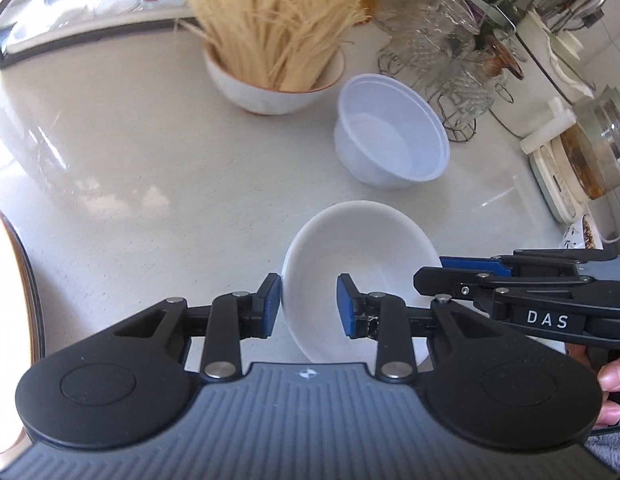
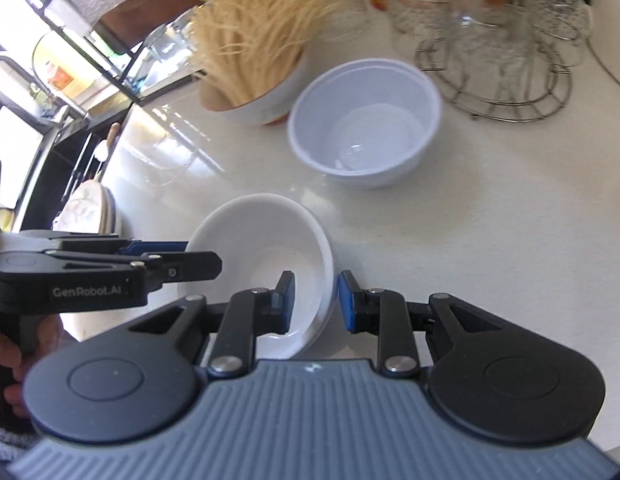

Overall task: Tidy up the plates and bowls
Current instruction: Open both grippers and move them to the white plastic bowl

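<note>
Two grippers met at one white bowl (image 1: 362, 276) on the pale counter (image 1: 129, 168). Straddled the bowl's left rim with the left gripper (image 1: 307, 306), one blue pad (image 1: 271, 304) outside the wall and the other inside, with gaps showing on both sides. Straddled the opposite rim with the right gripper (image 2: 316, 302) likewise, left finger inside, right pad (image 2: 347, 304) just outside and apart from the wall. Fingers spread on both, nothing pinched. Tilted, that bowl, its mouth turned toward the cameras. Could not tell whether its base sat flat on the counter.

Just beyond the white bowl stood a plastic bowl (image 1: 392, 132), bluish white, upright and apart from it. Farther back and left of the plastic bowl, nearly touching it in the right wrist view, sat a ceramic bowl (image 1: 273, 84) packed with pale dry noodles (image 1: 269, 16) fanning upward. Right of the plastic bowl and farther back, a wire rack (image 2: 494, 76) carrying clear glasses. Beyond the white bowl to the right, at the counter's edge, a glass jar (image 1: 602, 140) on a cream base. Left of the white bowl in the right wrist view, past the counter's edge, a few plates (image 2: 89, 208) standing on edge.
</note>
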Demonstrator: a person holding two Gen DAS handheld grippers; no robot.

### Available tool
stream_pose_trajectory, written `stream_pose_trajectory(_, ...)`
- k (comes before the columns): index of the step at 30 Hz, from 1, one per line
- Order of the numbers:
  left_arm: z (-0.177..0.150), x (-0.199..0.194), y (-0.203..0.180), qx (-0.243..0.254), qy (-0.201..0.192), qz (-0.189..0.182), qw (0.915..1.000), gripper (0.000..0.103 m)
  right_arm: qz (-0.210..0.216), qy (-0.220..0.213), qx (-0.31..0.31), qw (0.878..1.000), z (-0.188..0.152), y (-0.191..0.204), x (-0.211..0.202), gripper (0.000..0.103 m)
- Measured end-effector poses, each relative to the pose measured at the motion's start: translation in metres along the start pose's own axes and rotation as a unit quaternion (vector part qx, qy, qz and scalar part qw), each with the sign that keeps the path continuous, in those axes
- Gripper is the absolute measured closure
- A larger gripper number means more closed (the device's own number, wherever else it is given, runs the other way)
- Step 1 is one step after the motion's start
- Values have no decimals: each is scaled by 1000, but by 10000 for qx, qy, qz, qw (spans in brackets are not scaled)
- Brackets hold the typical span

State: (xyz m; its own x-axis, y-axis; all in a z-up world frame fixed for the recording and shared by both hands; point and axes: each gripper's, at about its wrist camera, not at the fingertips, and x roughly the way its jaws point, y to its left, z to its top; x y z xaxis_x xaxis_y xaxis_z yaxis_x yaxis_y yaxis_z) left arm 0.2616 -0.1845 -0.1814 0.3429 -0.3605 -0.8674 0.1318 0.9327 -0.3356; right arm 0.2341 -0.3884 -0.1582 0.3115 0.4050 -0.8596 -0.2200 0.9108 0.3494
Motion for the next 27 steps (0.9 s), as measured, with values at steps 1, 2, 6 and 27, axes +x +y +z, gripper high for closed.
stream_pose_trajectory(1,0,-1,3,-42,-10,-54,10000,68,-4,1,7,10000,1,1,0,76)
stream_pose_trajectory(2,0,-2,5,-70,-31,-108,9999,68,-17,-7,20,10000,1,2,0,76)
stream_pose_trajectory(6,5,-10,10,-61,-151,-198,9997,60,-131,-190,170,9996,6,-4,-12,76)
stream_pose_trajectory(27,88,30,-18,328,-40,-541,9980,57,-368,-860,1381,9860,62,-63,-18,47)
